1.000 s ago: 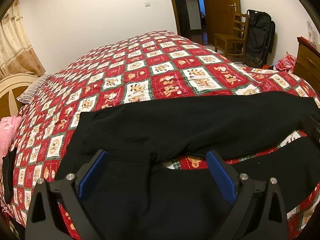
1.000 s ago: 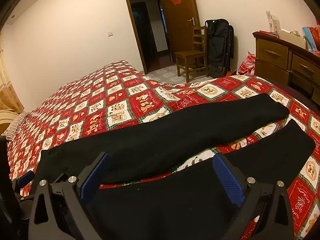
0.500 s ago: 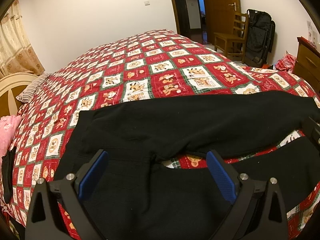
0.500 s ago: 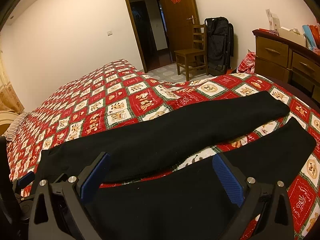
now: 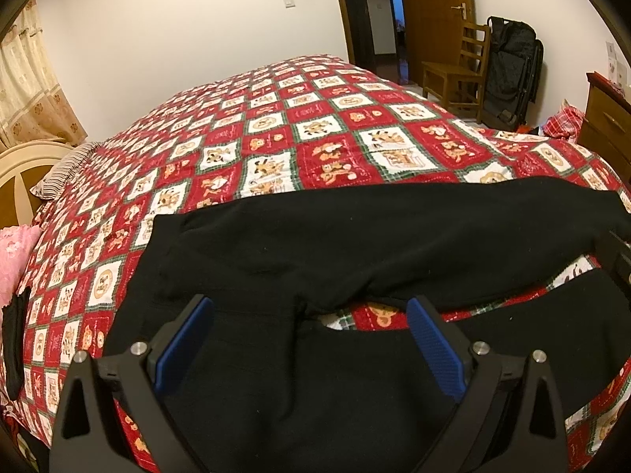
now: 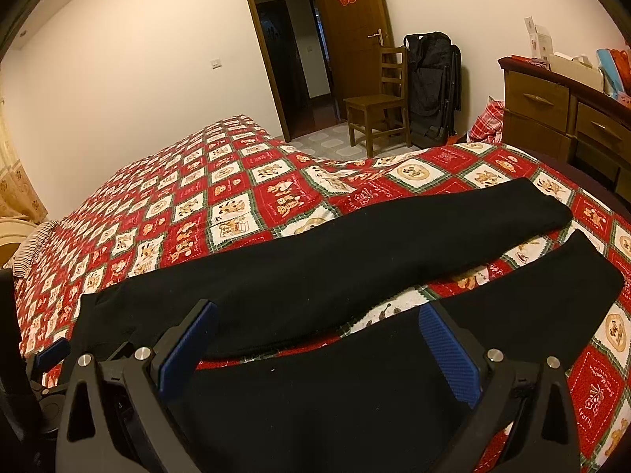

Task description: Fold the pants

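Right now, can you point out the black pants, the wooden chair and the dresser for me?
black pants (image 6: 355, 248): right wrist view, middle of the far leg.
wooden chair (image 6: 372, 100): right wrist view, on the seat.
dresser (image 6: 536, 98): right wrist view, front of the upper left drawer.

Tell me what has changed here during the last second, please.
Almost nothing. The right gripper drifted slightly, so its view shifted a little. Both it and the left gripper stay open above the black pants, which still lie spread on the bed, legs apart.
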The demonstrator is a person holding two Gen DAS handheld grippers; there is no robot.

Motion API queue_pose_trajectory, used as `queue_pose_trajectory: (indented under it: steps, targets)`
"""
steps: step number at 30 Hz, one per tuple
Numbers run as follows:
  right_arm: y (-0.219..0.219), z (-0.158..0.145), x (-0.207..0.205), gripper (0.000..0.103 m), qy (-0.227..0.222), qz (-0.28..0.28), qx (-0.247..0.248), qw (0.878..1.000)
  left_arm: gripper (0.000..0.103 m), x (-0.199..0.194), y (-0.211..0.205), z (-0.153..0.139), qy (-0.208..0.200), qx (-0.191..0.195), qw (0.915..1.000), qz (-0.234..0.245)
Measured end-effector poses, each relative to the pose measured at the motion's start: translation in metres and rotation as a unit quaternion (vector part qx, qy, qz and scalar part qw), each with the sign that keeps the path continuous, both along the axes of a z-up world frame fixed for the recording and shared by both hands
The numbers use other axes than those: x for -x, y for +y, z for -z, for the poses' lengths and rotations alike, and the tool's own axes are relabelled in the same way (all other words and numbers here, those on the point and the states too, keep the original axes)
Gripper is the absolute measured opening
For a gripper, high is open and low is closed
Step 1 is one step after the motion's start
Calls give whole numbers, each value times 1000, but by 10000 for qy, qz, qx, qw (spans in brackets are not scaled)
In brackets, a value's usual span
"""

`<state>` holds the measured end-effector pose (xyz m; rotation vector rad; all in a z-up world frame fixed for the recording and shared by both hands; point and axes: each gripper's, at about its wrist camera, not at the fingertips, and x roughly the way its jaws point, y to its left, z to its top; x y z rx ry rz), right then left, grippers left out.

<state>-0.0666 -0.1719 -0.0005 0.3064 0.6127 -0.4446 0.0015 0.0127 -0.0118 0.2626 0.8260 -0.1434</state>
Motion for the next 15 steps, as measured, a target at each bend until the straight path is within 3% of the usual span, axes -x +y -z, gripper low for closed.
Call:
queue_pose_trajectory:
  steps: [15]
  targets:
    - [-7,10,-10,102,200,-26,-137,9997,101,-5,-2,8,122,11,9999,67]
